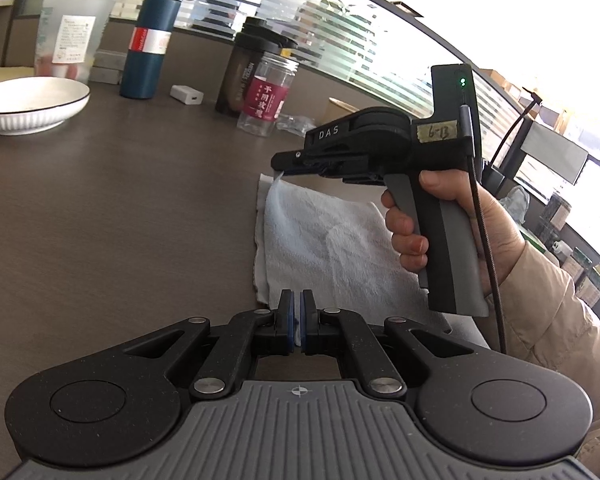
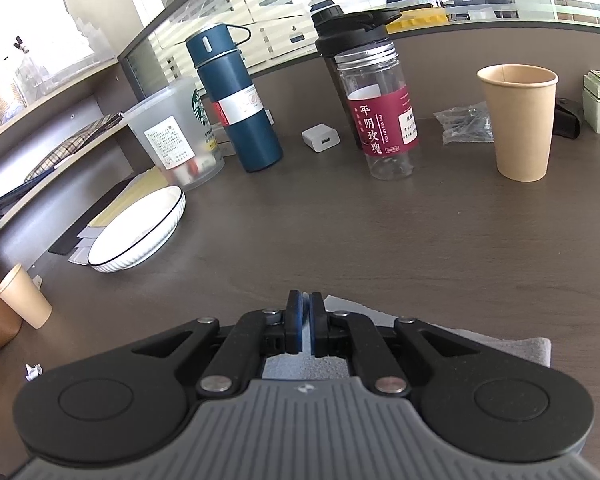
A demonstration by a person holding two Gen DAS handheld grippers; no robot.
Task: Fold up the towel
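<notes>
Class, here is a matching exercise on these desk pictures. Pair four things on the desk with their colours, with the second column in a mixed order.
Things:
1. flask
2. bowl
3. paper cup
4. jar label

Colours:
A. tan
B. dark red
C. dark blue
D. white with a dark rim line

Pairs: 1-C, 2-D, 3-A, 4-B

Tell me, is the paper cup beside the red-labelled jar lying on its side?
No, the paper cup stands upright on the desk, open mouth facing up.
</notes>
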